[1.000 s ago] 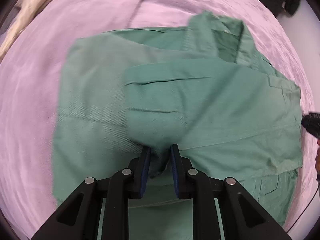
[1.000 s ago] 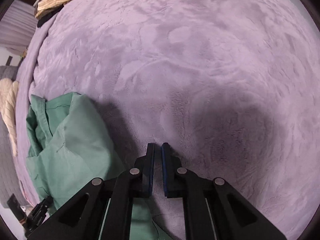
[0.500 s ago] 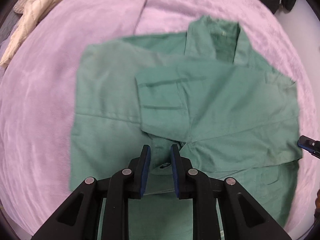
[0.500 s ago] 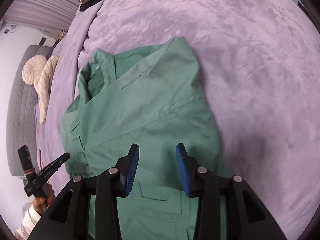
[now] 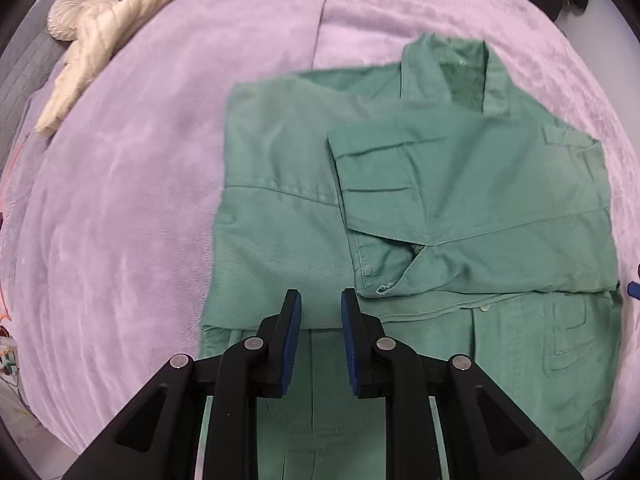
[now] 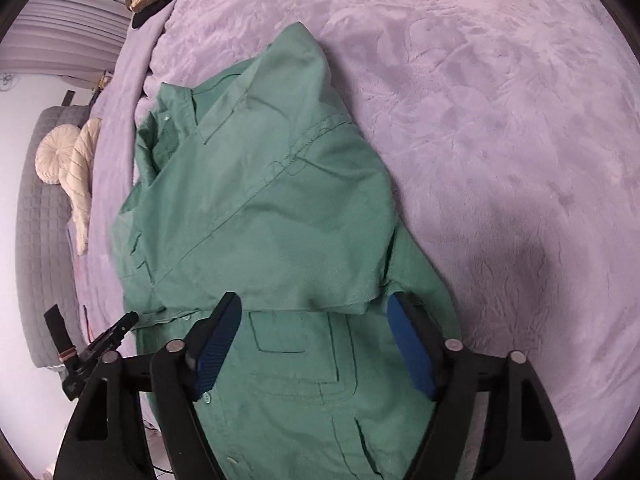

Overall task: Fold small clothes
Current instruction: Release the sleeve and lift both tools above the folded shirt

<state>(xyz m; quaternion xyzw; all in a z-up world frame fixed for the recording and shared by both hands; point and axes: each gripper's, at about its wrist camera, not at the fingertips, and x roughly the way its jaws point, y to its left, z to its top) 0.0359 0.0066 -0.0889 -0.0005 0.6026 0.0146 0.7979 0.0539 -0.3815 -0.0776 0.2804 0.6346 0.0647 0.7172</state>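
Green shirt (image 5: 460,200) lying partly folded on the purple bed (image 5: 120,200)

Your left tongs (image 5: 316,304) hover over the shirt's lower part with a narrow gap, gripping nothing. Your right tongs (image 6: 314,320) are spread wide above the hem, also empty. The sleeves are folded across the body.

Green shirt (image 5: 460,200) of matt woven cloth with stitched seams; bed cover (image 5: 120,200) of plush lilac pile; gripper jaws carry ribbed blue pads (image 6: 412,352) on matt black plastic.
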